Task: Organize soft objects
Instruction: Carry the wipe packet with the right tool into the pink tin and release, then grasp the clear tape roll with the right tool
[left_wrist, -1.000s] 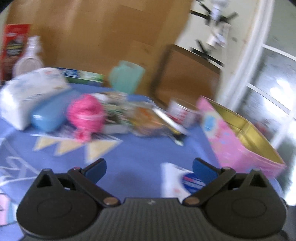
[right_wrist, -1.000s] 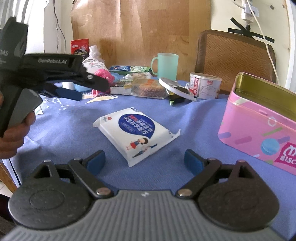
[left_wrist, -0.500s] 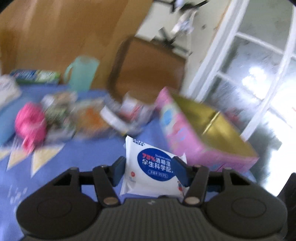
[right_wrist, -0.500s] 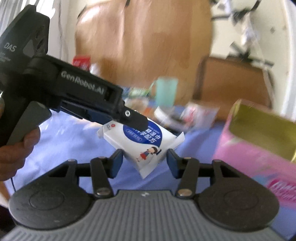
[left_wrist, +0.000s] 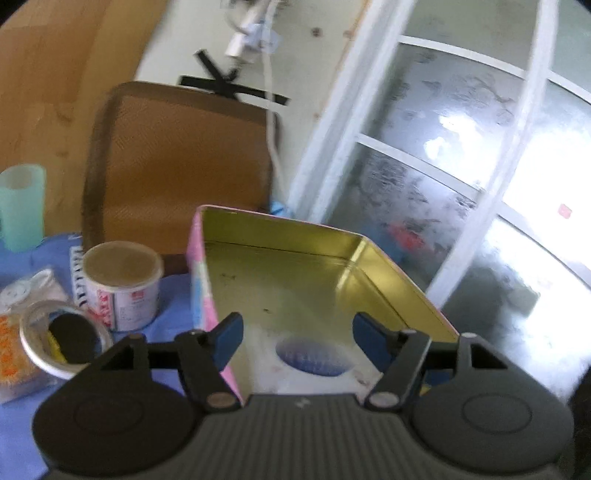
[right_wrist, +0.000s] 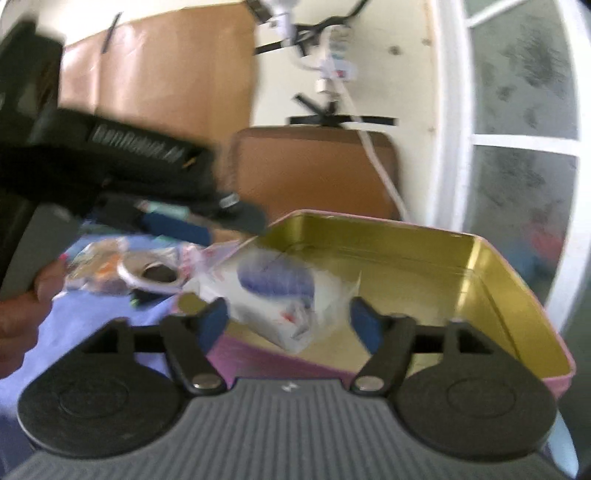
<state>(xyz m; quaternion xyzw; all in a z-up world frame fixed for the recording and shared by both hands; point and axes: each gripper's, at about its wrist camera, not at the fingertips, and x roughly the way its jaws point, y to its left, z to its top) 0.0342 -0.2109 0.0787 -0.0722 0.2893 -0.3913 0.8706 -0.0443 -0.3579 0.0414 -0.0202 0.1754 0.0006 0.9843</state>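
Step in hand, as I read it: dropping the white wet-wipes pack (right_wrist: 275, 295) into the pink biscuit tin (right_wrist: 495, 266). Both tools have just been opening. The left hand-held gripper (left_wrist: 297, 338) has its blue pads apart w/ gaps on both sides of the pack, which shows blurred below them over the tin's gold floor. The right hand-held gripper (right_wrist: 288, 321) is likewise apart; the pack sits between its pads but neither pad presses on it, so it looks let go. Whether the pack is already resting on the tin floor or is in mid-fall can't be told thru the blur.

Pack's position: tilted, one corner low near the tin's near wall, the other end toward the left tool's fingers (right_wrist: 173, 227), i.e. inside the tin's outline but close to the near-left rim.

To do it well:
- Keep both sets of pads wide until the pack has settled; closing early could snag the soft wrapper.
- Check it lies flat in the tin, not propped on the rim; nudge it toward the far wall if it leans, to leave room for other soft items.
- Lift out straight up, clear of the thin metal edge.
- Mind the tape roll (left_wrist: 64, 338) and printed can (left_wrist: 120, 286) on the blue worktop (left_wrist: 173, 291) just beside the tin when swinging back.
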